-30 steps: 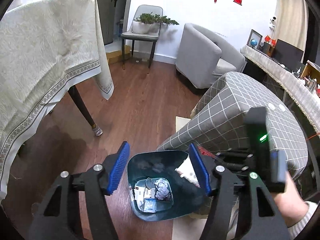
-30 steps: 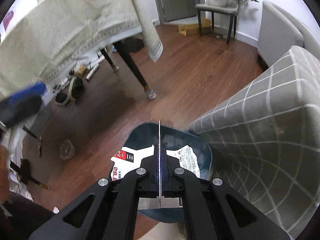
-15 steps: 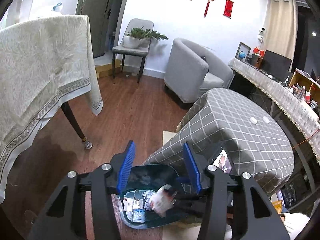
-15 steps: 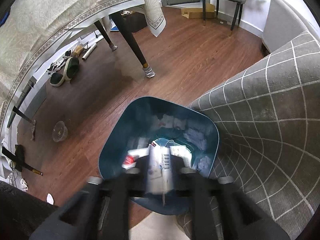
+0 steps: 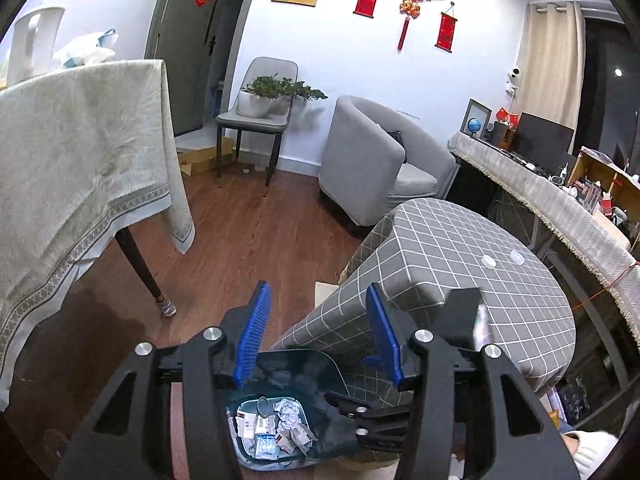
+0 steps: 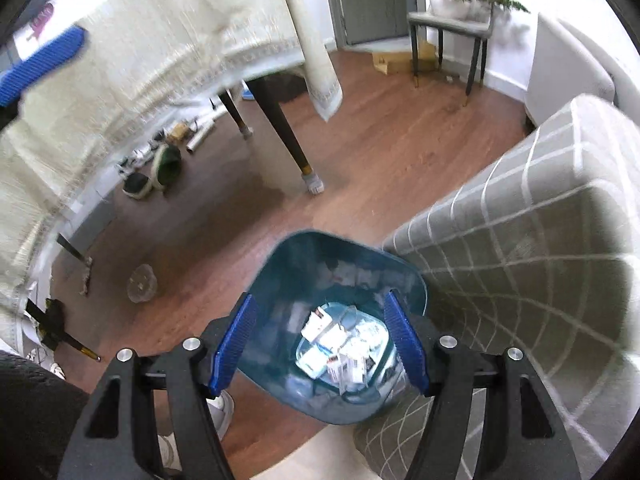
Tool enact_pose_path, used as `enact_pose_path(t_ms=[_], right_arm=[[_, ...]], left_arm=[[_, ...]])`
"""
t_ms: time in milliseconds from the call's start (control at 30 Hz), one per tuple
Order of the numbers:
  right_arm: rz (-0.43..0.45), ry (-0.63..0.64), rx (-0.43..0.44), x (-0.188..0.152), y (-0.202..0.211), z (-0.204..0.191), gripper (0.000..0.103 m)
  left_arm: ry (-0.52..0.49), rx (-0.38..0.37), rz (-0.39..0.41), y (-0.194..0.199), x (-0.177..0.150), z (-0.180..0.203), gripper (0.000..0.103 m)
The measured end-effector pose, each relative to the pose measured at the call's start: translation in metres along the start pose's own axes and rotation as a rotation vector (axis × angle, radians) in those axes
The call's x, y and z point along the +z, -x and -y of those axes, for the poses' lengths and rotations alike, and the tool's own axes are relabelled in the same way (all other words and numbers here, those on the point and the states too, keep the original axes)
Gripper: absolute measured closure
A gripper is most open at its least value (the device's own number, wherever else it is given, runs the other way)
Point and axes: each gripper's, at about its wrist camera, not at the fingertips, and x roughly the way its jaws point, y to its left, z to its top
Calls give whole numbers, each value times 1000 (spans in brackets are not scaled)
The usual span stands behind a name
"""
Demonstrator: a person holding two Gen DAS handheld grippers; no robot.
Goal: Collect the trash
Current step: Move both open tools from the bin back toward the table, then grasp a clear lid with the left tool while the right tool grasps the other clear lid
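A teal trash bin [image 6: 280, 280] stands on the wood floor against a grey checked table. It holds crumpled paper and small white packets [image 6: 340, 352]. My right gripper [image 6: 320, 340] hangs over the bin's mouth. Its jaws are opening, and nothing sits between the blue pads. In the left wrist view the bin [image 5: 280, 376] lies low in the frame with the trash [image 5: 276, 428] at its bottom. My left gripper [image 5: 318, 334] stands open and empty above the bin's far rim. One of its blue pads [image 6: 40, 60] shows at the upper left of the right wrist view.
The grey checked table [image 5: 460, 260] crowds the bin's right side, with two small white caps [image 5: 488, 261] on top. A cream-clothed table [image 5: 80, 160] with dark legs [image 6: 288, 140] stands to the left, shoes [image 6: 160, 168] beneath it. A grey armchair [image 5: 372, 160] sits behind.
My right gripper has opened and let go of the flat white packet, which dropped into the bin. My left gripper has risen, tilted up and narrowed a little.
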Motion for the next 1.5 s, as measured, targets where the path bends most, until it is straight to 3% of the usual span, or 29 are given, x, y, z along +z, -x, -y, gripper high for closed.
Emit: enact_pose_path(t_ms=[200, 433, 967, 1500], right_arm=[[113, 11, 4, 4, 43, 7, 35], [223, -18, -60, 6, 90, 35, 35], [292, -115, -226, -30, 156, 116, 33], [331, -243, -297, -56, 200, 194, 32]], left_arm=[[-9, 11, 11, -1, 3, 12, 51], [-51, -6, 18, -11, 4, 44, 47], [-146, -82, -13, -43, -5, 124, 37], [-224, -122, -67, -92, -12, 189, 32]])
